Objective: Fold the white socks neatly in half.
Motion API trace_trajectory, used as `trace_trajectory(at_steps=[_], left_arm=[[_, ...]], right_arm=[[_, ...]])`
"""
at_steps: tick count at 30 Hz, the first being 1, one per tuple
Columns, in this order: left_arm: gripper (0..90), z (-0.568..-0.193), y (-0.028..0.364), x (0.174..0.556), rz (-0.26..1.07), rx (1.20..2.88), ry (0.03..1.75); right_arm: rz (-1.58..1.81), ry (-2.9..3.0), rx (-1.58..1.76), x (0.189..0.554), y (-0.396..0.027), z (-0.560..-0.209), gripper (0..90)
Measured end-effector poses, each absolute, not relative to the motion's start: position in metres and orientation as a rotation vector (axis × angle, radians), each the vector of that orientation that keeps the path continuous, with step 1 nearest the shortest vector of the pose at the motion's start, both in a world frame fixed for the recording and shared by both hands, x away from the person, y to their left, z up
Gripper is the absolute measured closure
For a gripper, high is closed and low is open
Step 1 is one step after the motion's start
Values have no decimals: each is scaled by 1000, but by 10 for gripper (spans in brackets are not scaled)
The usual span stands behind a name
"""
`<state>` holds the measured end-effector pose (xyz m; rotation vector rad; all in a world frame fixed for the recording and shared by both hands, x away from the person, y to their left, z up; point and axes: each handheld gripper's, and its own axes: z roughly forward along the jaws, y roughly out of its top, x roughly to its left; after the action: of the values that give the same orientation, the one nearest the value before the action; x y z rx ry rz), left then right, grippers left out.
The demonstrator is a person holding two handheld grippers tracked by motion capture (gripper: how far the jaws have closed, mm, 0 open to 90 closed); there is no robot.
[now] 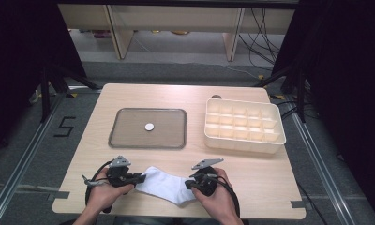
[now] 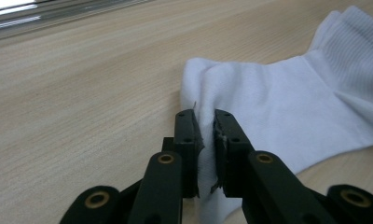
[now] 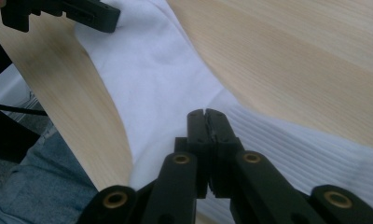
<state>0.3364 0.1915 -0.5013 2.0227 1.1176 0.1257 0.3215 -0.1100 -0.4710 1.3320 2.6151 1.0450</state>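
Sock (image 1: 169,185) pinned at both ends.
I have left tongs (image 2: 205,122) and right tongs (image 3: 206,114) clamped on it; it lies crosswise between them.

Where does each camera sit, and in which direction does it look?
High view: above the person's side, looking forward and down on the table; forearms, both hands, left gripper, right gripper.
Left gripper view: rides on the left gripper, looking along jaws pinching the white sock.
Right gripper view: rides on the right gripper, jaws shut on the sock's ribbed end; a jeans-clad leg below.
All views share the sock.
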Motion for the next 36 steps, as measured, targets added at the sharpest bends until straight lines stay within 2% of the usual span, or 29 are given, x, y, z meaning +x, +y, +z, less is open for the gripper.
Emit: trace_trajectory(at_steps=[13,17,29,36], left_arm=[[804,-485,188,331,60,1980,1083],[804,-479,187,326,55,1972,1071],[804,-467,172,321,-97,1917,984],[804,-463,164,321,-100,1922,965]], right_arm=[[1016,2689,1414,330,-75,-485,900],[996,2685,1414,331,-73,-489,900],[993,2691,1417,334,-71,-499,900],[1042,2700,1403,336,-71,-502,898]])
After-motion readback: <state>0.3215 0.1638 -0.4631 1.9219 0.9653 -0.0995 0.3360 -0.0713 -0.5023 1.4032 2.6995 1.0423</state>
